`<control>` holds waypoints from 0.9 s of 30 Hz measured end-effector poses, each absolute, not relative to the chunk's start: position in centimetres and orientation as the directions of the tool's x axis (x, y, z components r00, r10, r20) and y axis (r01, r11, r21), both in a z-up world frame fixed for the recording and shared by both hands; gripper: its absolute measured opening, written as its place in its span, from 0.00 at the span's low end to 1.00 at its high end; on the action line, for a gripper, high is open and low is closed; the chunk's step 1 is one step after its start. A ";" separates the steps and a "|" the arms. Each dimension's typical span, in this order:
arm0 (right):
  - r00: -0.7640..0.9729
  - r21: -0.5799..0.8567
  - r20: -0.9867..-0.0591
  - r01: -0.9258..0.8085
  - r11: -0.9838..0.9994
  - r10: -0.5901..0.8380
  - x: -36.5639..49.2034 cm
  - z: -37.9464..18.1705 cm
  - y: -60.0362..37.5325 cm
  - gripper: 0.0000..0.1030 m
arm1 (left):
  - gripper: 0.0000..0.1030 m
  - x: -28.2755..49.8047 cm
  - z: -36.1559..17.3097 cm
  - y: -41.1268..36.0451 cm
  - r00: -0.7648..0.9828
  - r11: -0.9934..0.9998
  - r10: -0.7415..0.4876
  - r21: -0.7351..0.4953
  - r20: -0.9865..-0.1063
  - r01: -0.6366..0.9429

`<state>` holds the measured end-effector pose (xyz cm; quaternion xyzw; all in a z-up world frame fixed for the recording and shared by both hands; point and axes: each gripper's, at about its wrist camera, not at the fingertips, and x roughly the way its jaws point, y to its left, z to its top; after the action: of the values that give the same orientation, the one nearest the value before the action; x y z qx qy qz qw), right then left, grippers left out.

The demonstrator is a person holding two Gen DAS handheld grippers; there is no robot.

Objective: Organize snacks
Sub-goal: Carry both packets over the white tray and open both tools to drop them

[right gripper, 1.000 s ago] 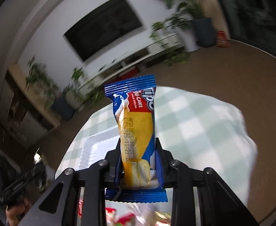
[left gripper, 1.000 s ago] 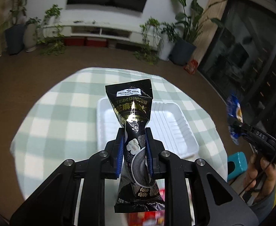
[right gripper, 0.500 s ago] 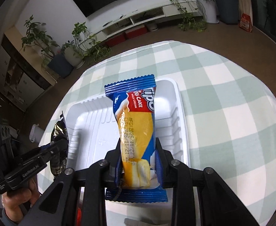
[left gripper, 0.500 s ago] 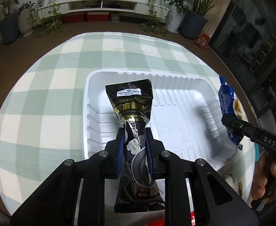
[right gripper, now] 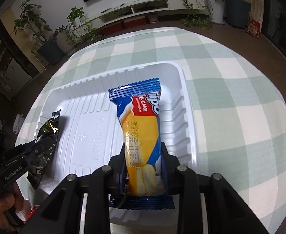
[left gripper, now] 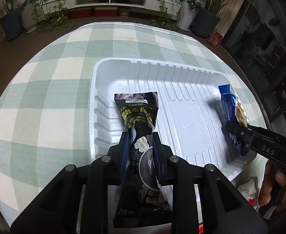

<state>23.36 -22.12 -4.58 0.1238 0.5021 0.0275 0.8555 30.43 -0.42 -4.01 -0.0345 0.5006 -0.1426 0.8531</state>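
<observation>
The blue and yellow snack wrapper [right gripper: 141, 136] reads "CAKE, MILK CREAM". The right gripper [left gripper: 267, 150] is marked "DAS"; the left gripper [right gripper: 14, 173] "GenRobot.AI".

left tongs [left gripper: 141, 152] clamped and angled down, right tongs [right gripper: 143, 159] likewise clamped, angled down

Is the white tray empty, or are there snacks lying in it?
Empty. The tray floor is bare; both packets hang above it, clamped in grippers.
</observation>
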 end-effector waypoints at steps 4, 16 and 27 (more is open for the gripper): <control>0.503 0.220 -0.850 0.067 0.973 0.158 23.3 -4.6 -21.7 0.33 | 0.24 29.8 -4.0 -0.2 0.460 0.957 -0.280 -0.204 -0.843 0.207; 0.558 0.258 -0.807 0.038 0.965 0.194 22.5 -2.6 -22.1 0.63 | 0.74 27.6 -0.8 -0.7 0.542 0.938 -0.339 -0.233 -0.769 0.257; 0.783 0.323 -0.574 -0.053 0.945 0.240 17.7 4.4 -23.3 0.72 | 0.83 19.3 5.2 5.2 0.699 0.920 -0.363 -0.355 -0.616 0.166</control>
<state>17.74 -23.34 4.38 0.1463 0.3201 0.0783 0.9328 19.32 5.21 5.19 -0.1373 0.3599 -0.1452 0.9114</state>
